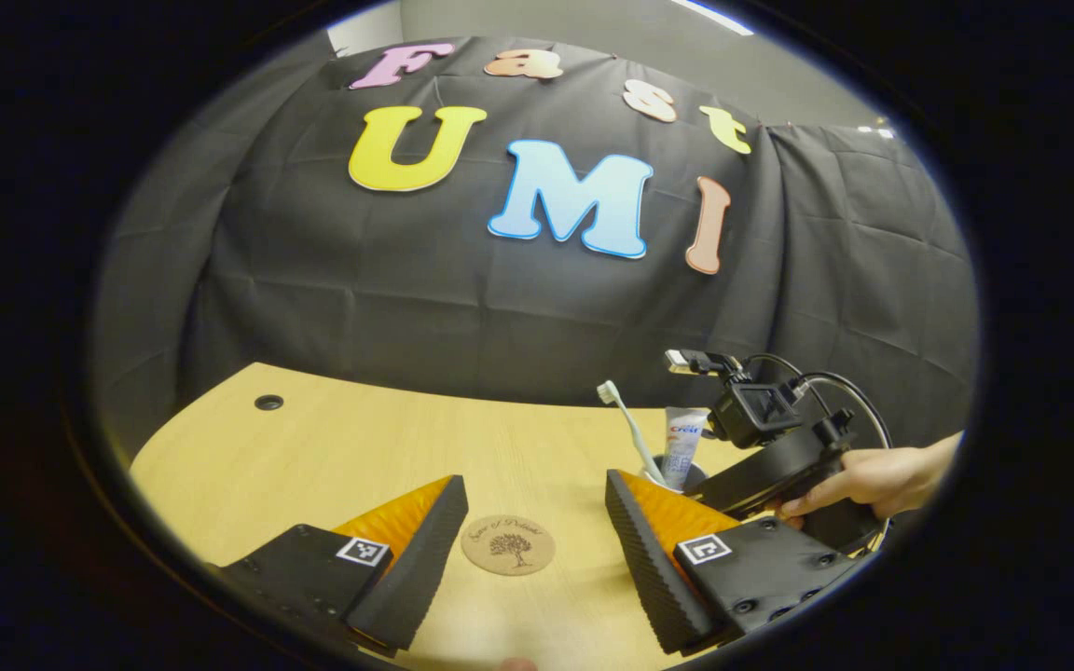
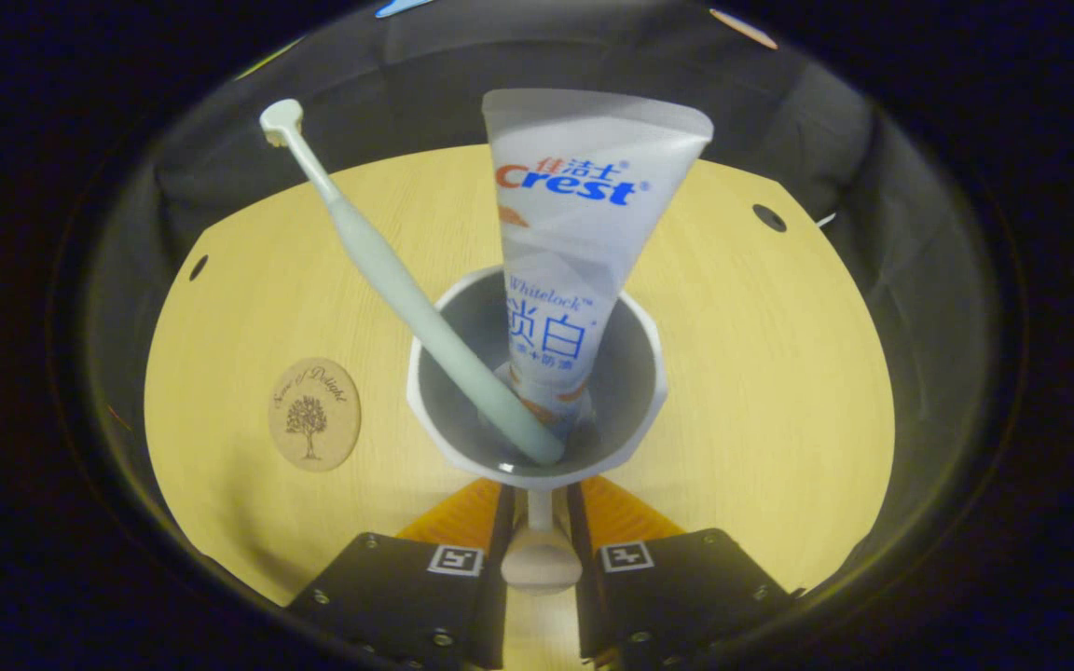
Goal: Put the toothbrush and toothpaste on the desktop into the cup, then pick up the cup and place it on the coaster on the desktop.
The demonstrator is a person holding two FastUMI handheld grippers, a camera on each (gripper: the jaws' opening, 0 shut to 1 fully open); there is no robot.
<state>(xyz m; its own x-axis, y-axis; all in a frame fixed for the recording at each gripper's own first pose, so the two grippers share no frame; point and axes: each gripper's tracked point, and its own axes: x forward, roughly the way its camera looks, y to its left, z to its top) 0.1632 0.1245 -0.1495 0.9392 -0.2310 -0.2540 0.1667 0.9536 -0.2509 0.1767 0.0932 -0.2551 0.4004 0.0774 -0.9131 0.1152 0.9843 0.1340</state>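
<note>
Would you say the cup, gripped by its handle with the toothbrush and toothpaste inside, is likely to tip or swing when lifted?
Probably somewhat. The right gripper pinches only the cup's handle, so the load hangs off to one side. The toothbrush and toothpaste stand tall and lean loosely, so they may shift. The cup looks rigid, likely smooth.

Brightness: moderate, even indoor light; the surface (image 1: 341,447) well lit.
Source: overhead; a ceiling strip light (image 1: 709,17) glares at the top of the left gripper view.
Shadows: soft, faint.
Distortion: strong fisheye bending; edges dim.
Focus: centre sharp; toothpaste (image 2: 574,252) top slightly soft.
</note>
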